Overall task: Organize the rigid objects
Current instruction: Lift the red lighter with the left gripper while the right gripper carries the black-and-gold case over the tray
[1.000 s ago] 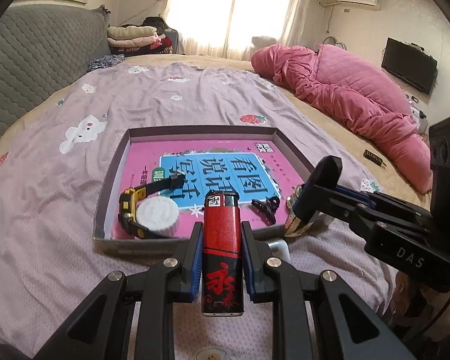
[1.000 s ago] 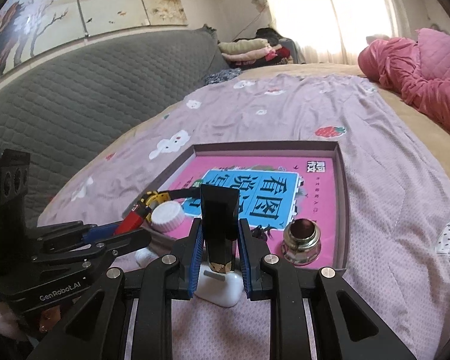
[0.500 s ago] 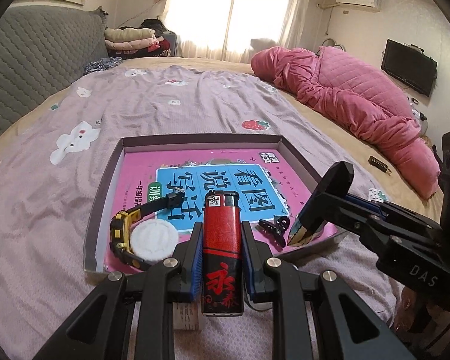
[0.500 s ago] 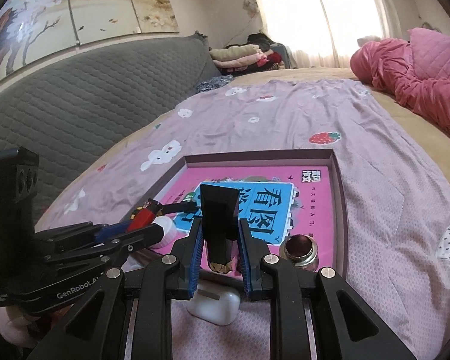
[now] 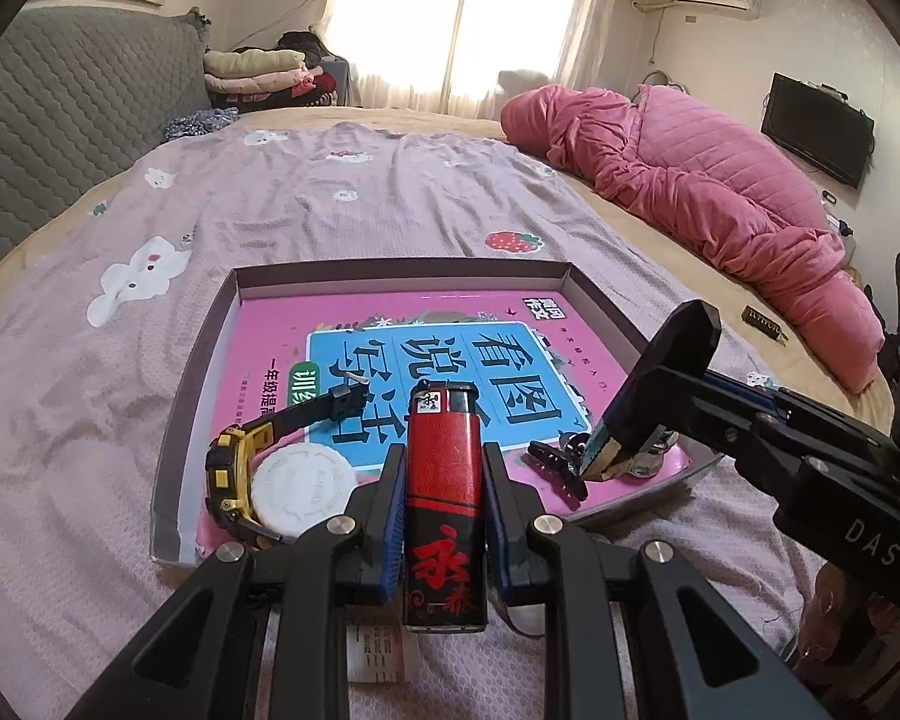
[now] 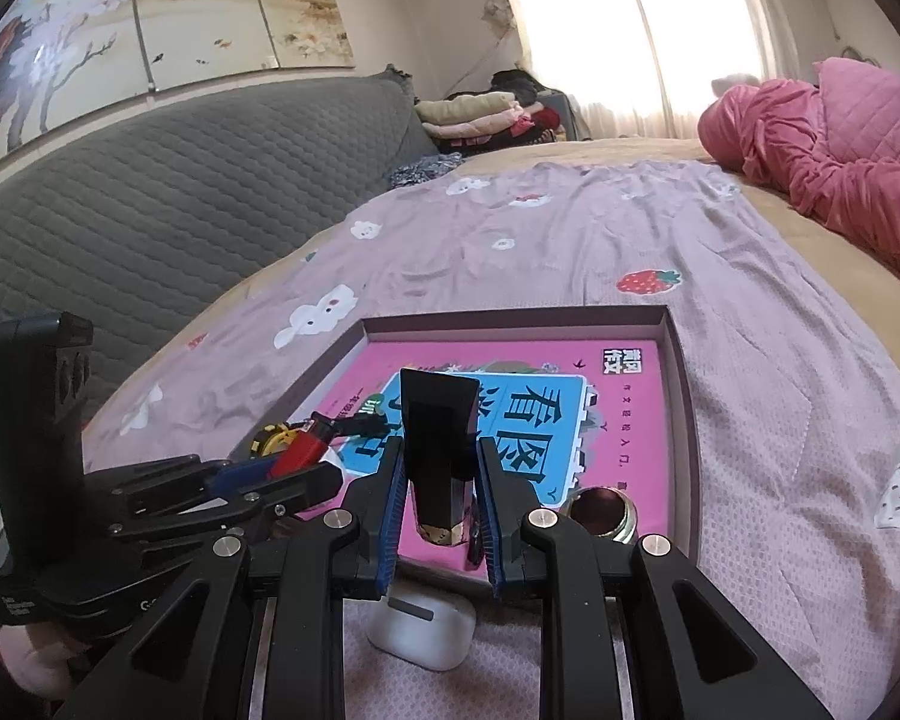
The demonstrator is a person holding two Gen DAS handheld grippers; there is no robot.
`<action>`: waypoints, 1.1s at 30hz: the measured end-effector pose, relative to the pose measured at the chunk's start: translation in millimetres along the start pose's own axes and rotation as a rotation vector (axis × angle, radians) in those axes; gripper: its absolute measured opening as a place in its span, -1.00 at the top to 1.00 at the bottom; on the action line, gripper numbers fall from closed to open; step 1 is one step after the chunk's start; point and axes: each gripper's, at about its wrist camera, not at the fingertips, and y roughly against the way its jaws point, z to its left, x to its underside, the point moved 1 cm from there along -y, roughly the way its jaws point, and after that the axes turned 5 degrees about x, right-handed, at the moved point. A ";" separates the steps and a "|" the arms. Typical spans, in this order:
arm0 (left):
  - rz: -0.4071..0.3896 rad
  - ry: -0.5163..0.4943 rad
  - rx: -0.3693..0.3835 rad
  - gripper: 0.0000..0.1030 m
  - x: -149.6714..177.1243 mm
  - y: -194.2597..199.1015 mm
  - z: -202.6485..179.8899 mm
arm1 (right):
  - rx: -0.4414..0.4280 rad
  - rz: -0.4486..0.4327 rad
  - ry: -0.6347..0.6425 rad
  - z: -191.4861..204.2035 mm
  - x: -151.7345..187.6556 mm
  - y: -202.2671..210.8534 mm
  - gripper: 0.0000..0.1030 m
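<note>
Both jaws are clamped on something. Those of the left gripper (image 5: 443, 495) squeeze a red and black lighter (image 5: 444, 504) held upright by its sides, low over the near edge of the tray (image 5: 210, 330). Those of the right gripper (image 6: 439, 498) pinch a black wedge-shaped object with a gold tip (image 6: 437, 450) (what it is I cannot tell), its gold end pointing down over the tray's near right part.

Just under the right gripper, on the bed outside the tray, lies a white earbud case (image 6: 423, 630). A slip of paper (image 5: 381, 654) lies on the bedspread (image 5: 342, 192) below the left gripper.

Inside the shallow tray, lined with a pink and blue printed sheet, a yellow and black watch (image 5: 240, 468) curls around a white round cap (image 5: 303, 489) at the near left. A black hair clip (image 5: 555, 465) rests near the middle front, and a brass ring fitting (image 6: 603, 513) stands at the near right corner.

Farther back, a pink quilt (image 5: 702, 192) is heaped on the bed, folded clothes (image 5: 258, 72) are stacked by the window, and a television (image 5: 816, 129) hangs on the wall.
</note>
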 end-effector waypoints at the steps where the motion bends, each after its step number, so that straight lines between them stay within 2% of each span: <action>1: 0.002 0.000 0.001 0.56 -0.2 -1.2 0.3 | 0.001 0.001 0.000 -0.3 -0.3 -0.5 0.56; 25: 0.048 0.001 0.014 0.56 -1.8 -26.3 -0.4 | 0.001 0.095 -0.029 -6.4 10.7 -28.8 0.56; 33: 0.063 -0.002 0.009 0.56 -1.1 -31.5 0.6 | 0.005 0.094 -0.056 -14.8 12.9 -26.7 0.56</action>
